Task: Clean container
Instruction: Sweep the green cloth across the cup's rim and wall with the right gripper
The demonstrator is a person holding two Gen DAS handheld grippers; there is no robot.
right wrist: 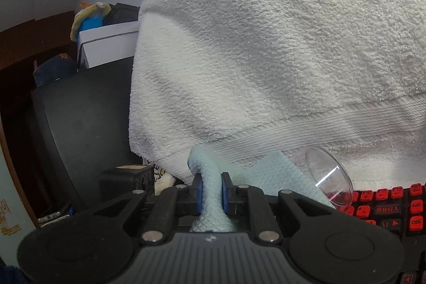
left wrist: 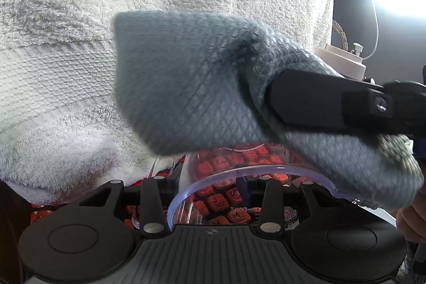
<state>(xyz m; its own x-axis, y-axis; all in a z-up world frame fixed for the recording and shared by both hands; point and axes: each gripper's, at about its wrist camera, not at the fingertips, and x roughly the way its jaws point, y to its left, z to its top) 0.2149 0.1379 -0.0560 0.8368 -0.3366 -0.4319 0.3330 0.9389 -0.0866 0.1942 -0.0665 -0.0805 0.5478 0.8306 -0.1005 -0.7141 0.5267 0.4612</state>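
Left hand-held gripper (left wrist: 213, 184): its fingers are closed partway around the clear round plastic container (left wrist: 239, 177), gripping it at the sides; the container lies on its side with its open rim toward this camera.
Container position: held in the air above a black keyboard with red-lit keys (right wrist: 386, 206), in front of a hanging white terry towel (right wrist: 266, 44).
Grey-blue waffle-weave cloth (left wrist: 186, 81): draped over the container's upper wall and pressed against it.
Right hand-held gripper (right wrist: 211, 197): its blue pads are closed tight on a bunched fold of the cloth; in the left wrist view one black finger (left wrist: 319, 100) comes in from the right, on the cloth.
Progress: wiping looks to be under way, with cloth on the outer wall. Whether the inside is wiped, or any dirt remains, I cannot tell from the blurred plastic.
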